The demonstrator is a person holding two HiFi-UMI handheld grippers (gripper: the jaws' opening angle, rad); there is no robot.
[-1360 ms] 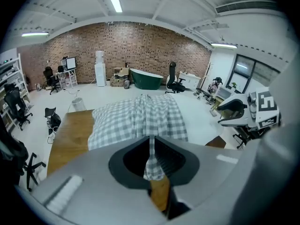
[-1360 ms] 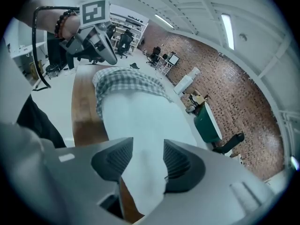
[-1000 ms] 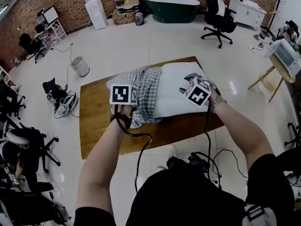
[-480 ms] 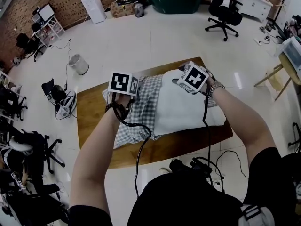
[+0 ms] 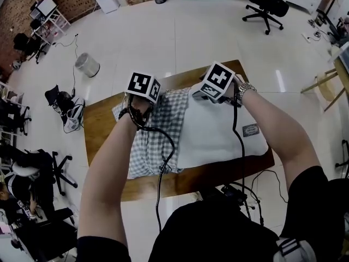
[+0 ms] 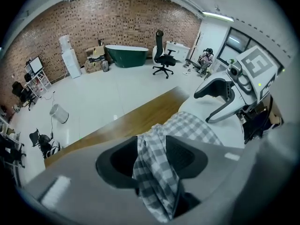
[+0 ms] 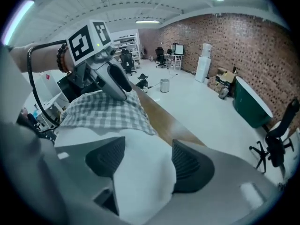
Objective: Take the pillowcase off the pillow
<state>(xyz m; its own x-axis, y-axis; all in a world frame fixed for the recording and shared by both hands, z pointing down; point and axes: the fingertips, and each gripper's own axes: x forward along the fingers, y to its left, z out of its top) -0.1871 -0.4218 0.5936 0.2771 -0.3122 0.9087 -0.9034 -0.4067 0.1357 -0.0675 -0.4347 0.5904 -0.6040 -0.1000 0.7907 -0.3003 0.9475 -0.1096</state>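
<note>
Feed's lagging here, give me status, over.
Left tongs just opened further, checked pillowcase fold between. Right tongs just opened wide, bare pillow between. Pillowcase bunched over pillow's left end. Cable trails across it.

Wooden table (image 5: 103, 160): white pillow (image 5: 215, 138), checked pillowcase (image 5: 143, 158).

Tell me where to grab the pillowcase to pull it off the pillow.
Take the pillowcase by its rucked folds at the left end, from above: fabric looks loose there, clear of the bare pillow, so a leftward pull should slide it off.
</note>
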